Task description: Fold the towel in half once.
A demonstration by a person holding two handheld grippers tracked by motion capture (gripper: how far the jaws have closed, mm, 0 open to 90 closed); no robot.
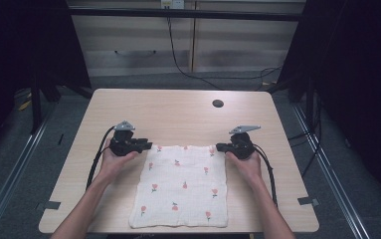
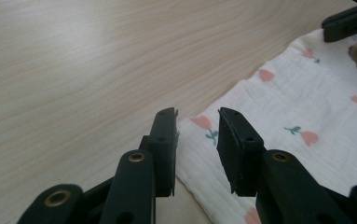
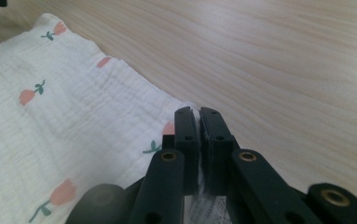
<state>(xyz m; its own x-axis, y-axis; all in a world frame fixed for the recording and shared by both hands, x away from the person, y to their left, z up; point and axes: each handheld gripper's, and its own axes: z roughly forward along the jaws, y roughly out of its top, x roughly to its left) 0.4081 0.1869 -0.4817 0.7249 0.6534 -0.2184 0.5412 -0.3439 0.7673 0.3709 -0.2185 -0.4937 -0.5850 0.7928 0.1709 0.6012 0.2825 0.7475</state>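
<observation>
While a white cloth [image 1: 182,186] printed with small pink flowers lies spread flat on the near half of a pale wooden table [image 1: 178,112], a person's two hands each hold a black gripper at one of its far corners. On the left, the left hand [image 1: 112,162] holds the left gripper [image 1: 147,146] with its tip at the cloth's far left corner. In the left gripper view, the fingers [image 2: 164,140] stand apart with a clear gap between them, poised over the cloth's edge; the corner of the fabric lies below them and is not pinched. Beyond them the bare wood of the table stretches away, and the tip of the other gripper sits at the far corner of the cloth. In the middle, the cloth lies smooth, its near edge close to the table's front edge. On the right, the right hand [image 1: 247,164] holds the right gripper [image 1: 221,147] at the cloth's far right corner. In the right gripper view, its fingers [image 3: 185,135] are pressed together, gripping that corner of the cloth, a bit of white fabric showing between them. A cable trails back from each gripper along the person's forearm. Farther back on the table, towards the right, there is a small round dark hole [image 1: 218,103].
</observation>
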